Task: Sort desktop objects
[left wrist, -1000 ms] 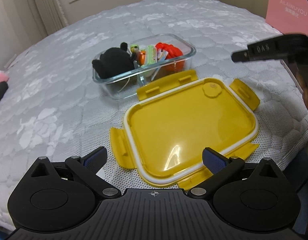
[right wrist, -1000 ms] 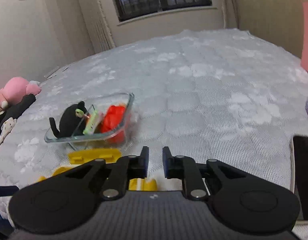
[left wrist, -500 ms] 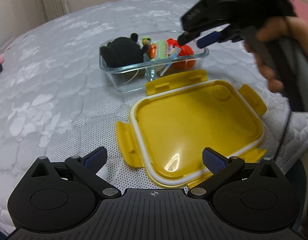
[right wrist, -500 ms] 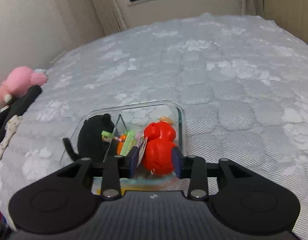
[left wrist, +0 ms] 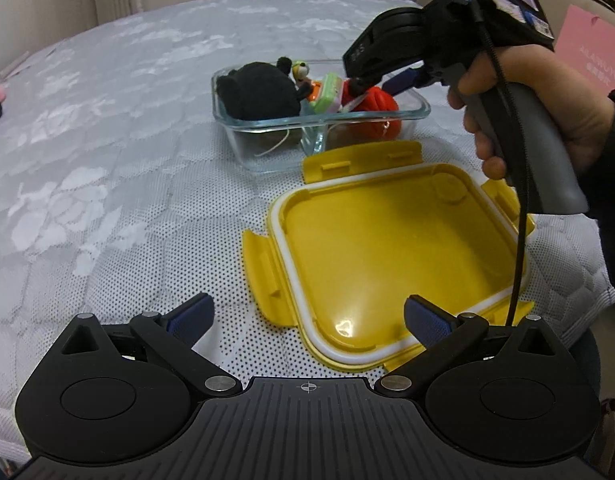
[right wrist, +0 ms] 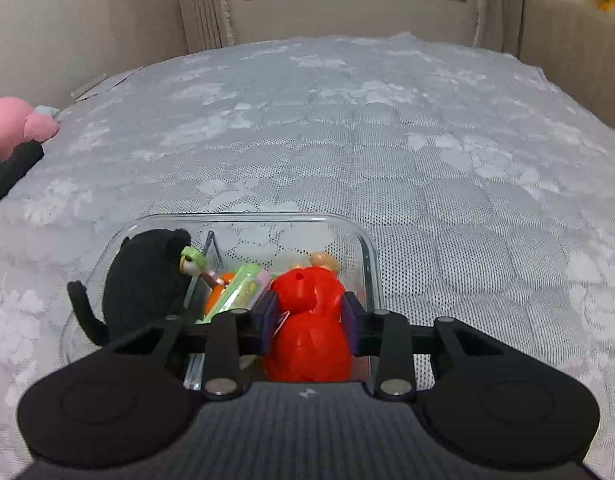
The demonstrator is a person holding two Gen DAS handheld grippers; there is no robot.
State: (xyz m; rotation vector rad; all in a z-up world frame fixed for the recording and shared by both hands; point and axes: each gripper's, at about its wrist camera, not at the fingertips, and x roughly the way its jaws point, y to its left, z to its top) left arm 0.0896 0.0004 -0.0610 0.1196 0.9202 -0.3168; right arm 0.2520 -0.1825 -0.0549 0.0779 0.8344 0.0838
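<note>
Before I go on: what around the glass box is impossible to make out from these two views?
- Whether the right hand-held gripper truly clamps the red toy: right wrist view, pads hide the contact.
- Toy's lower half: gripper body covers it.
- Glass container floor beneath the black plush: left wrist view.

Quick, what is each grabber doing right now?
Left gripper: open, holding nothing, above the yellow plastic lid.
Right gripper: fingers on both sides of the red plastic toy in the clear glass container; grip uncertain.
</note>
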